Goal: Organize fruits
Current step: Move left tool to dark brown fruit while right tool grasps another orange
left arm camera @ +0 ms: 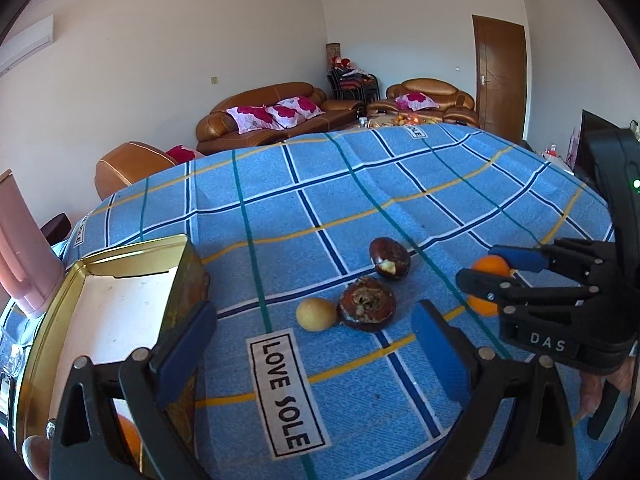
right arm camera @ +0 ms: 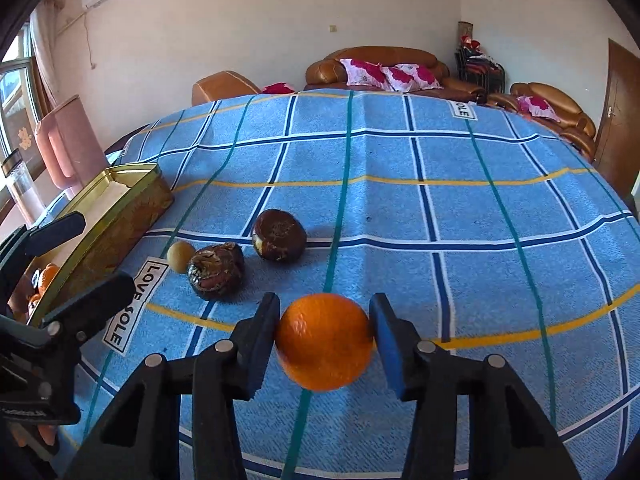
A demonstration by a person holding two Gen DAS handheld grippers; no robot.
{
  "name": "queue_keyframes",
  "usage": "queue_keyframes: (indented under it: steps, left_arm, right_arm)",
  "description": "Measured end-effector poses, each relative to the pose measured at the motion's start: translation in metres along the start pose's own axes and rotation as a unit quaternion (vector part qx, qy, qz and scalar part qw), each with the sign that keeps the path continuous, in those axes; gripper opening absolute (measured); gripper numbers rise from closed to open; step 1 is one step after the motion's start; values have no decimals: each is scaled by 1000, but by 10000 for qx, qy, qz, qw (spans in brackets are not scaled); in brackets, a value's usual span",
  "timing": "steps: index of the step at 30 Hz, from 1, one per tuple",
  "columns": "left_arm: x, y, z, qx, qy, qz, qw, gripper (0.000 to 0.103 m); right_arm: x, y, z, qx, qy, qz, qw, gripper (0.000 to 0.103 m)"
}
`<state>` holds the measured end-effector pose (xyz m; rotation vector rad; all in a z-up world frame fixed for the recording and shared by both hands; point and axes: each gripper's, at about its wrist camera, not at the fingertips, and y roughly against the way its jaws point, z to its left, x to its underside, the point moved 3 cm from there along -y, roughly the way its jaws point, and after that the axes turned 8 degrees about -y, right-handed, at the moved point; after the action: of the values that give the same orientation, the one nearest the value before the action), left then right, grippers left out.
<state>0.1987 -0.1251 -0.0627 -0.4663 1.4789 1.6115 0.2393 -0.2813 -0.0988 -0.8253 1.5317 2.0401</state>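
With its two blue-padded jaws drawn in against the sides of the round orange citrus fruit (right arm camera: 325, 342), the right gripper (right arm camera: 325, 340) has a hold on it at its widest girth, low over the blue checked tablecloth (right arm camera: 400, 220) at the near right of the table. No earlier view is at hand, so whether the fruit has left the cloth I cannot tell. The left gripper (left arm camera: 314, 332) stands wide and empty, one of its pads just beside the wall of the gold-rimmed rectangular metal tin (left arm camera: 132, 264) at the near left.

Between the two lie three more fruits: a small pale yellow round fruit (left arm camera: 316, 314), touching or nearly touching a dark brown, shrivelled fruit with a ragged top (left arm camera: 367, 308), and a second dark brown fruit with a pale broken patch (left arm camera: 390, 258) a little farther off. More orange pieces show low beside the tin.

The orange looks firm, fairly light and smooth-skinned; being round, it may roll or slip unless gripped across the middle, as here. The brown fruits look soft and possibly rotten, so they likely want a gentle squeeze at the sides, away from the broken parts. The tin seems the probable place for them.
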Motion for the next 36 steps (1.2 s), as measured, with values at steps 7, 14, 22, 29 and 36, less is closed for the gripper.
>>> queue_keyframes:
  steps: [7, 14, 22, 29, 36]
  left_arm:
    - [-6, -38, -24, 269, -315, 395, 9984, 81]
    - [-8, -55, -36, 561, -493, 664, 9950, 64]
    - [-8, -69, -38, 816, -408, 954, 9912, 47]
    - [-6, -58, -39, 992, -391, 767, 9913, 47]
    - [-9, -47, -31, 1043, -222, 479, 9931, 47]
  right_arm:
    - [-6, 6, -20, 206, -157, -184, 9995, 44]
    - [-6, -1, -24, -6, -294, 33, 9996, 47]
    - [-4, -13, -21, -82, -241, 359, 9990, 49]
    - [-3, -15, -20, -66, -213, 397, 9990, 49]
    - [-4, -3, -17, -128, -141, 127, 9997, 49]
